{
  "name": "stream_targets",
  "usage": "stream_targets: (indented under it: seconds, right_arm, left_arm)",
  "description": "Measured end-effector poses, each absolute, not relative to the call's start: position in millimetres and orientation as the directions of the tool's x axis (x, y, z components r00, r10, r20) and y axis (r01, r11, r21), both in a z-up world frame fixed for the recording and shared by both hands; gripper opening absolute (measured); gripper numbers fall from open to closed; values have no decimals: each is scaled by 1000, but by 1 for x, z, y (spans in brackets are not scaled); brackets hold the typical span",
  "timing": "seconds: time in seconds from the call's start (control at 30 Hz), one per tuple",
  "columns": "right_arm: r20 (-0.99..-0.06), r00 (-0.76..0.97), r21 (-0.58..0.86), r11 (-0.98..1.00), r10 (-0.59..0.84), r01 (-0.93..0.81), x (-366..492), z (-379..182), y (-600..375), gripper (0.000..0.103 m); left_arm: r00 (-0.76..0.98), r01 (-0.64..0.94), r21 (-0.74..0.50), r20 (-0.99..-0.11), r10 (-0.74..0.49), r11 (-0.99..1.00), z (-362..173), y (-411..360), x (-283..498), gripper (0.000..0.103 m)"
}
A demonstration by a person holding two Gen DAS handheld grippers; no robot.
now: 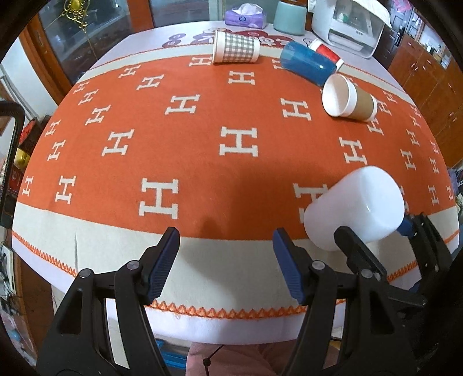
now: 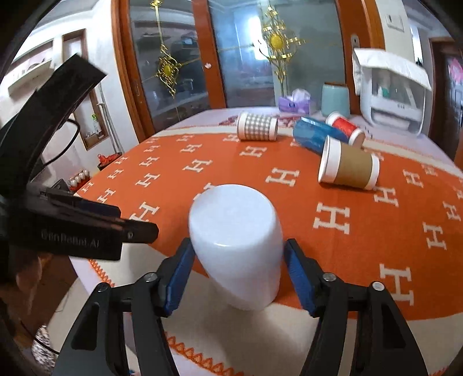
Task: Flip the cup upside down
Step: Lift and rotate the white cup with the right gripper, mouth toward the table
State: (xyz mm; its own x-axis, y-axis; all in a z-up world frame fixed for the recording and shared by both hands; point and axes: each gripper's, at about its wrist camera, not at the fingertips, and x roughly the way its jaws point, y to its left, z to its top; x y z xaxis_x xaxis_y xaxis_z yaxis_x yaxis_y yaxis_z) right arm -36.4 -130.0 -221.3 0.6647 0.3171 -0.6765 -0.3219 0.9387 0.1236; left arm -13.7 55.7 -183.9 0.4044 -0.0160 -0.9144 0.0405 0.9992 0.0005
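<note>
A plain white cup [image 2: 237, 245] sits between the fingers of my right gripper [image 2: 237, 269], bottom end up and tilted, its lower end at the cloth near the table's front edge. The blue pads touch its sides, so the gripper is shut on it. In the left wrist view the same cup [image 1: 354, 206] shows at the right with the right gripper [image 1: 376, 231] on it. My left gripper [image 1: 225, 260] is open and empty over the front edge of the table.
Several cups lie on their sides at the back of the orange H-patterned cloth [image 1: 202, 138]: a checked cup [image 1: 235, 47], a blue cup [image 1: 308, 62], a red cup [image 1: 327, 52], a brown-sleeved cup [image 1: 348, 97]. A tissue box [image 1: 246, 16], teal jar [image 1: 289, 16] and white appliance [image 1: 350, 26] stand behind.
</note>
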Motion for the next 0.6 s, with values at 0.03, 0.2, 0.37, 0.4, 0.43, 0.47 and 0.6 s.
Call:
stream_targets:
  seconds: [0.03,0.2,0.37,0.4,0.43,0.47,0.6]
  right_arm:
    - [-673,664,135,937,326,-323,-37,-218,-131,72]
    - [-664,656,186,929,359,-319,-45,-195,-136,80]
    - [-694,621,289,931,364,-223,-44,-175,-153,85]
    - [-702,620,288,936,350,-201,-44,-171,-156,85]
    - [-712,621,277,944,327,-179,-44,-167,-158,85]
    - [-721,623,261,952,303,-161,-44,-162,-159,85]
    - [-745,628,198,973,226,-115,-44,-142,-163,85]
  left_arm:
    - [401,38,1,-916,-15,999,-184,56,-14,64]
    - [406,35,-1,-914,-15,999,-183,58,-20,64]
    - [411,38,-11,-911,-26,999,-177,58,-26,64]
    - [414,39,-9,-910,-25,999,-174,57,-28,64]
    - [417,40,-8,-908,-24,999,-172,56,-30,64]
    - [420,42,-5,-907,-22,999,-170,55,-32,64]
    - [438,55,8,-899,-17,998,-157,47,-37,64]
